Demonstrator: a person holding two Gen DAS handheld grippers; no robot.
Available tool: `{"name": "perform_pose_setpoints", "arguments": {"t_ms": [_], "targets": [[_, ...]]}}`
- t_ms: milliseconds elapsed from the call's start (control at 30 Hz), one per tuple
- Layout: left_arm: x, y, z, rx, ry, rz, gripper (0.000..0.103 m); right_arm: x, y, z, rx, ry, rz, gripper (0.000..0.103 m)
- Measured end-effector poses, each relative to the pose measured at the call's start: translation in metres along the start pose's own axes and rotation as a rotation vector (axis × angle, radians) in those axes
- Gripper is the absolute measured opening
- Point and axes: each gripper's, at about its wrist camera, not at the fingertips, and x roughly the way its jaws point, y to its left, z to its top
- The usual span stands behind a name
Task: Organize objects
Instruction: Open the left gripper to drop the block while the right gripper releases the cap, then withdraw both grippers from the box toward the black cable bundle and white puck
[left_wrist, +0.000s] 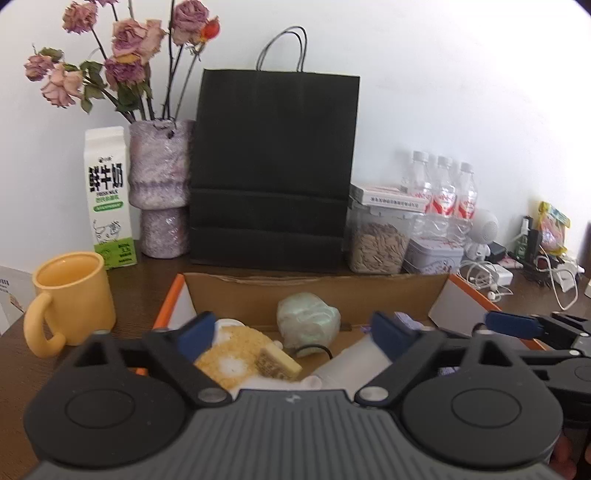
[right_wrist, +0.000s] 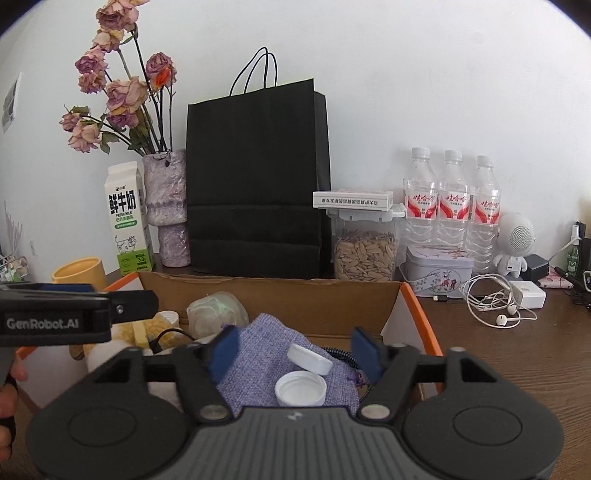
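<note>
An open cardboard box (left_wrist: 314, 291) (right_wrist: 273, 295) with orange edges sits on the dark wooden table. Inside lie a pale green wrapped lump (left_wrist: 308, 319) (right_wrist: 216, 308), a yellow bowl-like item (left_wrist: 231, 354), a small tan block (left_wrist: 279, 363), a white tube (left_wrist: 351, 363), a purple cloth pouch (right_wrist: 273, 354) and two white caps (right_wrist: 301, 387) (right_wrist: 310, 360). My left gripper (left_wrist: 295, 338) is open and empty over the box. My right gripper (right_wrist: 295, 349) is open and empty above the pouch and caps. The right gripper shows at the right of the left wrist view (left_wrist: 517, 325).
Behind the box stand a black paper bag (left_wrist: 275, 166), a vase of dried roses (left_wrist: 160, 184), a milk carton (left_wrist: 109, 195), a seed jar (right_wrist: 364, 251), three water bottles (right_wrist: 452, 199) and a tin (right_wrist: 439, 269). A yellow mug (left_wrist: 72, 299) stands left; earphones and a charger (right_wrist: 509, 299) lie right.
</note>
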Motion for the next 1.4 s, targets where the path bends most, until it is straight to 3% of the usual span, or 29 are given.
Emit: {"name": "perform_pose_setpoints", "arguments": {"t_ms": [67, 100, 467, 800, 1100, 1400], "targets": [[-0.003, 0.002, 0.001, -0.005, -0.027, 0.022, 0.103, -0.004, 0.002, -0.001, -0.010, -0.023, -0.007, 0.100], [-0.002, 0.003, 0.002, -0.010, -0.022, 0.020, 0.103, -0.005, 0.003, -0.001, -0.011, -0.030, -0.009, 0.102], [-0.007, 0.005, -0.002, -0.026, -0.012, 0.036, 0.103, -0.013, 0.006, -0.005, -0.004, -0.043, -0.023, 0.102], [-0.048, 0.005, -0.014, -0.039, -0.021, 0.040, 0.103, -0.062, 0.010, -0.021, -0.019, -0.081, -0.043, 0.102], [-0.093, 0.004, -0.043, -0.036, 0.065, 0.025, 0.103, -0.110, 0.007, -0.046, -0.015, -0.030, -0.029, 0.102], [-0.109, -0.011, -0.080, 0.024, 0.227, -0.034, 0.103, -0.133, -0.007, -0.068, 0.016, 0.046, -0.039, 0.102]]}}
